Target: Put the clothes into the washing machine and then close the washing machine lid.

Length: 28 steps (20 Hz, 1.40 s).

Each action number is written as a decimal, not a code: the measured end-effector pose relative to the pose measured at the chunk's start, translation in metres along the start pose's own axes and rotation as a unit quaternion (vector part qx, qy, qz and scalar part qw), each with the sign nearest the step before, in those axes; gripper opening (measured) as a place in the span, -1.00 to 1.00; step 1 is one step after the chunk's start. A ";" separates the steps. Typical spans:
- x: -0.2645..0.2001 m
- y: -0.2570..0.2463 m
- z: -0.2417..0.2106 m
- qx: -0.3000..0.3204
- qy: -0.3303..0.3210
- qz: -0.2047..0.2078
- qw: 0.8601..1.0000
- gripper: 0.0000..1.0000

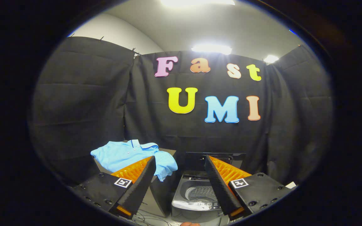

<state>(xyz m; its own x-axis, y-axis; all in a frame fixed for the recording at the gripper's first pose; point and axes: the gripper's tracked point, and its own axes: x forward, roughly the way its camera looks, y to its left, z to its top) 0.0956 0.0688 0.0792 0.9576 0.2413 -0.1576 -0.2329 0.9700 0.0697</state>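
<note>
The gripper (179,160) is held with its fingers spread wide apart and nothing between them. Directly ahead, seen through the gap between the fingers, stands the washing machine (196,196), its lid (215,160) raised upright and the drum exposed. Beyond the left finger, a light blue polo shirt (127,155) lies spread on a dark box (162,191) beside the machine.
</note>
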 end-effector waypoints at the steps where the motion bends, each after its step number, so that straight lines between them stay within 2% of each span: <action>1: 0.006 0.003 0.005 0.010 0.003 0.005 1.000 0.96; 4: 0.023 0.025 0.017 0.025 0.022 0.029 0.999 0.96; 8: 0.048 0.047 0.031 -0.004 0.038 0.055 0.998 0.96; 16: 0.105 0.113 0.024 -0.003 0.098 0.122 0.988 0.96; 24: 0.158 0.165 0.016 -0.029 0.126 0.151 0.980 0.96; 28: 0.183 0.184 0.009 -0.004 0.143 0.162 0.976 0.96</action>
<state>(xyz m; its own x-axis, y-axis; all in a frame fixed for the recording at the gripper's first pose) 0.2289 0.2911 0.0719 0.7470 0.5336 -0.3964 -0.5187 0.8409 0.1546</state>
